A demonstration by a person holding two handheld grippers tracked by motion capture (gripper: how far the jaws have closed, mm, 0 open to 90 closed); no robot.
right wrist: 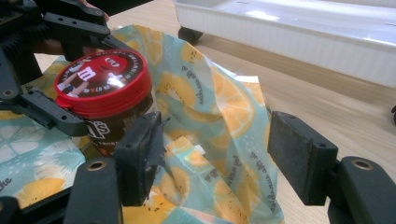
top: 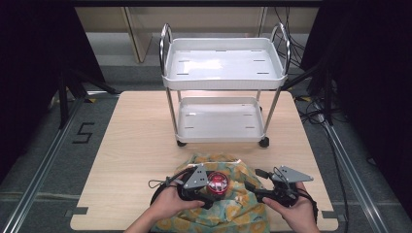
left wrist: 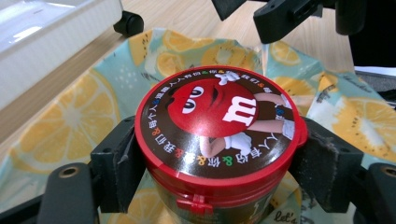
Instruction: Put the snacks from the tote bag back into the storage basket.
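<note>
A brown M&M's jar (top: 218, 181) with a red lid stands over a light-blue bag (top: 233, 213) printed with orange slices, at the table's front edge. My left gripper (top: 210, 190) is shut on it. In the left gripper view both pads press the jar (left wrist: 217, 126) just under its lid, with the bag (left wrist: 70, 121) below. My right gripper (top: 255, 190) is open to the jar's right. In the right gripper view its jaws (right wrist: 215, 158) stand wide apart around a raised fold of the bag (right wrist: 219, 107), and the jar (right wrist: 105, 93) sits at upper left.
A white two-tier cart (top: 221, 137) on castors stands on the wooden table (top: 136, 145) behind the bag, both trays bare. Its lower tray (right wrist: 303, 28) and one castor (left wrist: 128, 22) lie close beyond the bag. Bare tabletop spreads left and right of the bag.
</note>
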